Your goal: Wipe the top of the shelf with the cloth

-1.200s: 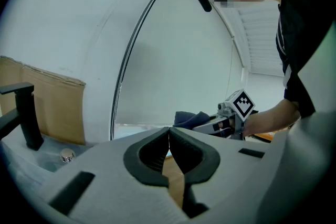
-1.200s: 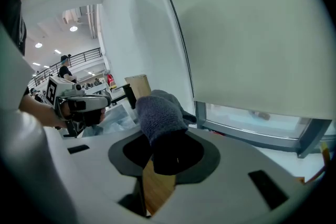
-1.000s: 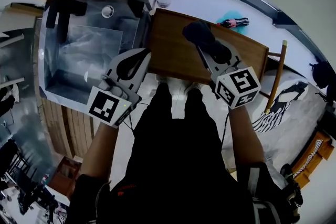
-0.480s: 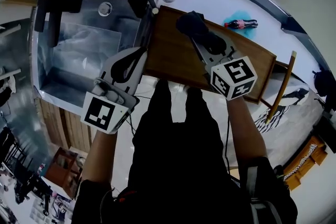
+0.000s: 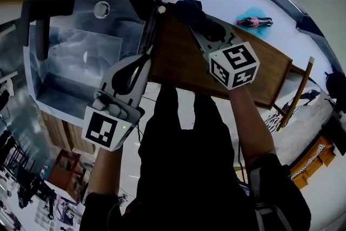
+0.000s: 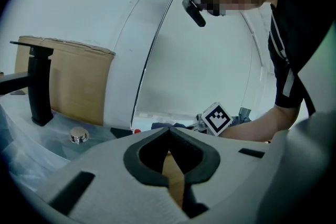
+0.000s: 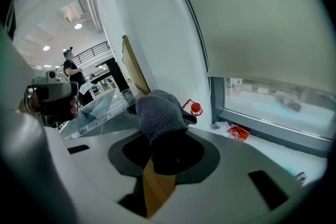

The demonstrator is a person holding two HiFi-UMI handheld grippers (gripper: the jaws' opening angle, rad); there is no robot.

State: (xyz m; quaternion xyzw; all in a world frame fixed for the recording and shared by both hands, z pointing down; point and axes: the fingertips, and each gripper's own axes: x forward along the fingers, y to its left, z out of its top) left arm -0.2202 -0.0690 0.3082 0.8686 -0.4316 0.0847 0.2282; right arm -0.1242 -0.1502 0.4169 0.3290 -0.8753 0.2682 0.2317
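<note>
The wooden shelf top (image 5: 178, 65) runs long to the right of your right gripper (image 5: 195, 19), whose 2 jaws clamp the cloth (image 5: 184, 8) at its far left corner (left gripper (image 5: 145, 59) closed, empty, beside the left edge).

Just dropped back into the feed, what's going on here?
A person holds a dark grey cloth in the right tool, set on the wooden shelf top at its far corner, next to the sink. The wipe looks under way. The left tool is shut and empty, held by the shelf's edge beside the sink.
</note>
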